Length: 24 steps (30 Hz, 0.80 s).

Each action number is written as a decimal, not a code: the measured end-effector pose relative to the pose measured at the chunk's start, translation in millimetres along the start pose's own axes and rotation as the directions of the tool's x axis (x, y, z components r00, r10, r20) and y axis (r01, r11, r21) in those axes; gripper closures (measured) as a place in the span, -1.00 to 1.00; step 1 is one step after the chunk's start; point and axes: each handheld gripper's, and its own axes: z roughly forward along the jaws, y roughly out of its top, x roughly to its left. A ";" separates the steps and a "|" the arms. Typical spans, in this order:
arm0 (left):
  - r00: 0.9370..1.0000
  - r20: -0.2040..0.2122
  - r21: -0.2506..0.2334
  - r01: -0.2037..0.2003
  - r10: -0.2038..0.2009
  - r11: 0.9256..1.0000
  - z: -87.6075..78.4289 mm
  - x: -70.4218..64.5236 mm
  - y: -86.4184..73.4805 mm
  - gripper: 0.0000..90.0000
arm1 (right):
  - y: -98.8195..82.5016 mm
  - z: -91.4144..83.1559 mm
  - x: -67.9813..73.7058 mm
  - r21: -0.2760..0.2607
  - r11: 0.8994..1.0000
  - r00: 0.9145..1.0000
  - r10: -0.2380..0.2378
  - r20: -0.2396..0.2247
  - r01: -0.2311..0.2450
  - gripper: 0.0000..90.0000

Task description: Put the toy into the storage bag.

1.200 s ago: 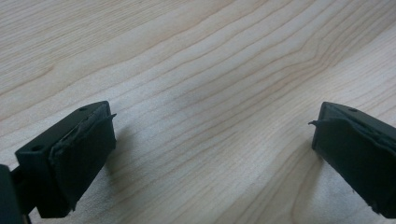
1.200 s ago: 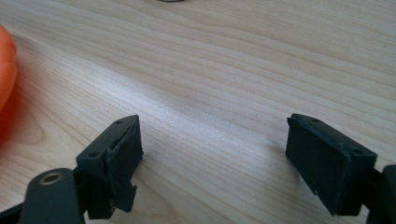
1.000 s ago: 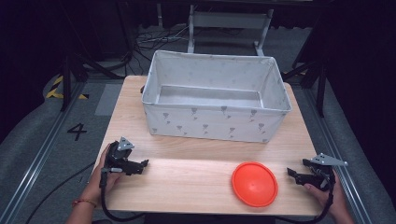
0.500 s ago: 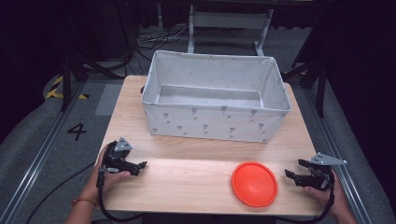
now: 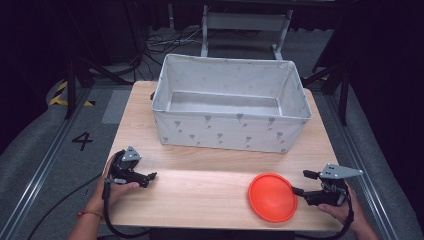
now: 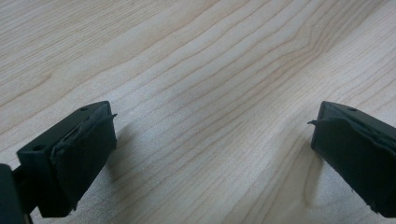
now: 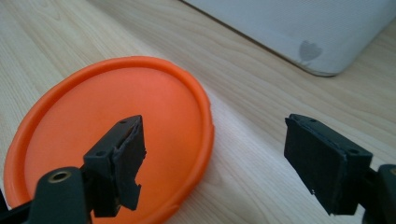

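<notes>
Your right gripper (image 5: 300,183) lies low at the orange disc (image 5: 272,197)'s three o'clock edge, jaws spread; your left gripper (image 5: 151,176) rests released. The fabric bin (image 5: 229,132) stands at twelve o'clock.

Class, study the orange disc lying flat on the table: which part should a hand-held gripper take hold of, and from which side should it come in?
Probably the raised rim of the orange disc on its right edge, approached from the right by the right hand-held gripper. The disc lies flat on the wooden table, too broad to span, so only its thin rim offers a pinch. That gripper is open beside this edge, one jaw already over the disc.
</notes>
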 end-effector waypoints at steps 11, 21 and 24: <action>1.000 0.000 0.001 0.003 -0.003 1.000 -0.1 -0.2 -0.2 -0.99 | 2.4 36.9 4.3 0.071 0.997 0.999 -0.007 -0.045 0.010 -0.54; 1.000 -0.010 0.000 0.010 -0.010 1.000 -0.5 -0.2 -0.5 -0.99 | -3.9 51.0 9.5 0.106 0.994 0.999 -0.020 -0.047 0.025 -0.14; 1.000 -0.009 0.001 0.012 -0.012 1.000 -0.6 -0.2 -0.5 -0.99 | -2.6 50.5 14.4 0.115 0.993 0.999 -0.030 -0.035 0.034 0.00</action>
